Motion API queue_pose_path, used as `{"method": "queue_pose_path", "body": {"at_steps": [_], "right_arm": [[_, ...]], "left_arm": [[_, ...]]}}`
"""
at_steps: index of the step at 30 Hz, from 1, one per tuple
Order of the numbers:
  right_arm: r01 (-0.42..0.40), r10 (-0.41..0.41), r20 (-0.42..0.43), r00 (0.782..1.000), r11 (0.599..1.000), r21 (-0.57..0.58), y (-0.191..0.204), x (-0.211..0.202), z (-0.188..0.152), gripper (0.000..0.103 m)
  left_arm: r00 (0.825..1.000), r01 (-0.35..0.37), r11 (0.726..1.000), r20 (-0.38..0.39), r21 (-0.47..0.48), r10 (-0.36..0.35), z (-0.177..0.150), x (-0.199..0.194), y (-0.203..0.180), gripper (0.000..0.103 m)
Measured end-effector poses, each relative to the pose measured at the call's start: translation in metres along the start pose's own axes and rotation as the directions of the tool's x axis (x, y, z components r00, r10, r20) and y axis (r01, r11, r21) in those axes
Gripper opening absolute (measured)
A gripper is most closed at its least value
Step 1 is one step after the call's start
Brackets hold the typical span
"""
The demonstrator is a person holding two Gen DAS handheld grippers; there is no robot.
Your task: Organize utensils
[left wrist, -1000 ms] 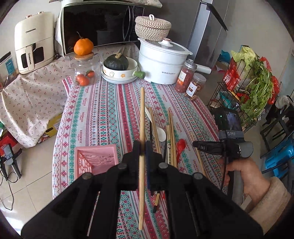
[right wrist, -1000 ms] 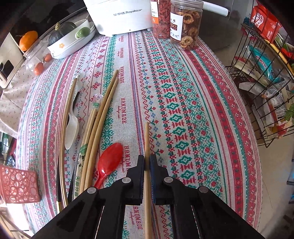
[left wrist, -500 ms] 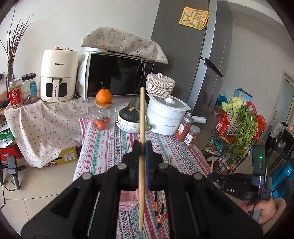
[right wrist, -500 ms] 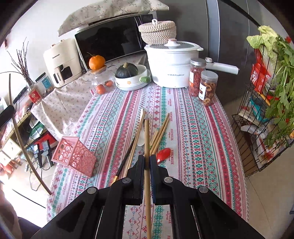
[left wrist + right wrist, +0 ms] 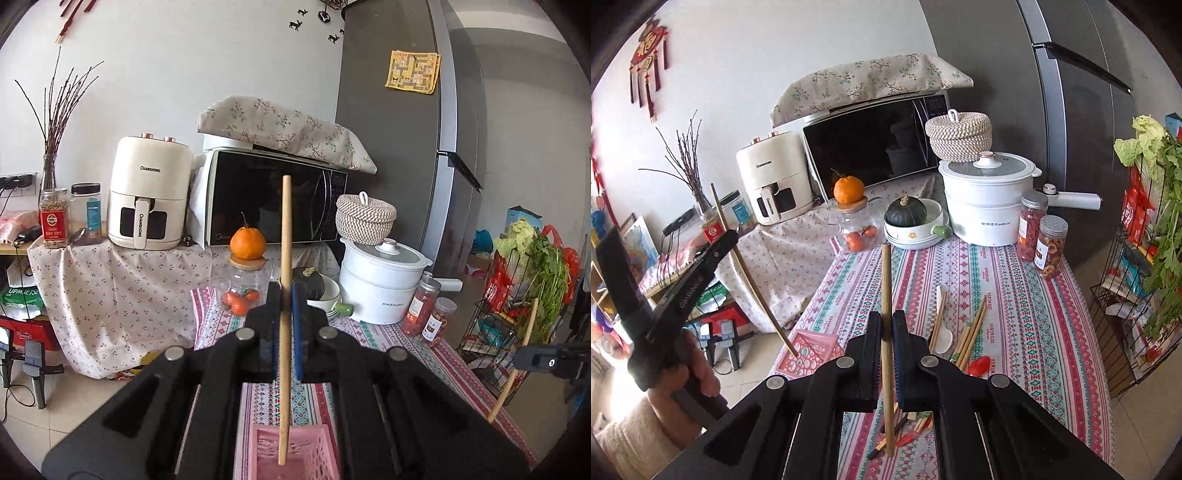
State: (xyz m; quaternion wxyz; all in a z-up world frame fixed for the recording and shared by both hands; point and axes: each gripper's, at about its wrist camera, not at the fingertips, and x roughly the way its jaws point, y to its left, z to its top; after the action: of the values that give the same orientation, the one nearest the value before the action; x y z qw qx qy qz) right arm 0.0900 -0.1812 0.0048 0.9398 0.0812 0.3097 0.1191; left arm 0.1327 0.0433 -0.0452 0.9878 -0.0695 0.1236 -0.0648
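Note:
My left gripper [image 5: 284,291] is shut on a wooden chopstick [image 5: 285,236] held upright, its lower tip over the pink basket [image 5: 295,458]. In the right wrist view the left gripper [image 5: 727,236] holds that chopstick [image 5: 753,280] slanting down to the pink basket [image 5: 809,349] at the table's left edge. My right gripper [image 5: 886,317] is shut on another wooden chopstick [image 5: 886,280], raised above the table. Several chopsticks [image 5: 971,328], a white spoon [image 5: 943,332] and a red spoon [image 5: 979,365] lie on the patterned tablecloth [image 5: 1027,314].
At the table's far end stand a white pot [image 5: 986,199], two spice jars [image 5: 1039,236], a bowl with a dark squash [image 5: 908,218] and a glass jar topped by an orange [image 5: 855,218]. A wire rack with greens [image 5: 1141,266] stands right. Microwave and air fryer sit behind.
Both grippers rose and tilted up from the table, each keeping its chopstick. The left one moved over the pink basket, its chopstick tip now at the basket.

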Motion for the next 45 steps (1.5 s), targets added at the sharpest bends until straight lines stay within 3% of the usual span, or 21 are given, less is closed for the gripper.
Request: {"method": "queue_pose_path", "body": {"at_steps": [8,10,12,14,22,27,33,38,45], "right_arm": [[-0.055,0.054,0.043,0.998,0.998,0.014,0.004,0.002,0.008,0.006],[-0.073,0.072,0.053,0.996,0.997,0.023,0.005,0.002,0.011,0.006],[-0.090,0.088,0.070,0.994,0.996,0.026,0.008,0.001,0.015,0.006],[-0.109,0.106,0.090,0.990,0.994,0.026,0.013,0.001,0.020,0.006],[-0.195,0.184,0.165,0.969,0.979,0.052,0.033,0.008,0.037,0.006],[-0.223,0.207,0.183,0.961,0.972,0.070,0.044,0.024,0.039,0.006],[-0.184,0.172,0.165,0.971,0.981,0.060,0.056,0.051,0.038,0.006],[-0.126,0.122,0.081,0.989,0.991,0.041,0.063,0.087,0.032,0.006],[-0.080,0.081,-0.037,0.996,0.996,0.036,0.064,0.125,0.017,0.006]], "left_arm": [[0.990,-0.003,1.000,-0.140,0.029,0.007,-0.024,0.031,0.002,0.007],[0.984,0.000,1.000,-0.179,0.012,0.002,-0.025,0.036,0.005,0.014],[0.979,-0.002,1.000,-0.204,-0.014,-0.001,-0.023,0.035,0.008,0.040],[0.977,-0.004,0.999,-0.211,-0.038,-0.004,-0.020,0.031,0.010,0.053],[0.954,-0.009,0.999,-0.298,-0.054,-0.007,-0.005,0.004,0.021,0.077],[0.928,-0.049,0.998,-0.372,-0.039,0.031,-0.009,-0.007,0.037,0.093],[0.883,-0.093,0.995,-0.463,-0.024,0.071,-0.029,-0.007,0.059,0.097],[0.843,-0.102,0.994,-0.535,-0.041,0.064,-0.042,-0.002,0.071,0.097],[0.834,-0.085,0.996,-0.550,-0.040,0.049,-0.043,-0.002,0.068,0.097]]}}
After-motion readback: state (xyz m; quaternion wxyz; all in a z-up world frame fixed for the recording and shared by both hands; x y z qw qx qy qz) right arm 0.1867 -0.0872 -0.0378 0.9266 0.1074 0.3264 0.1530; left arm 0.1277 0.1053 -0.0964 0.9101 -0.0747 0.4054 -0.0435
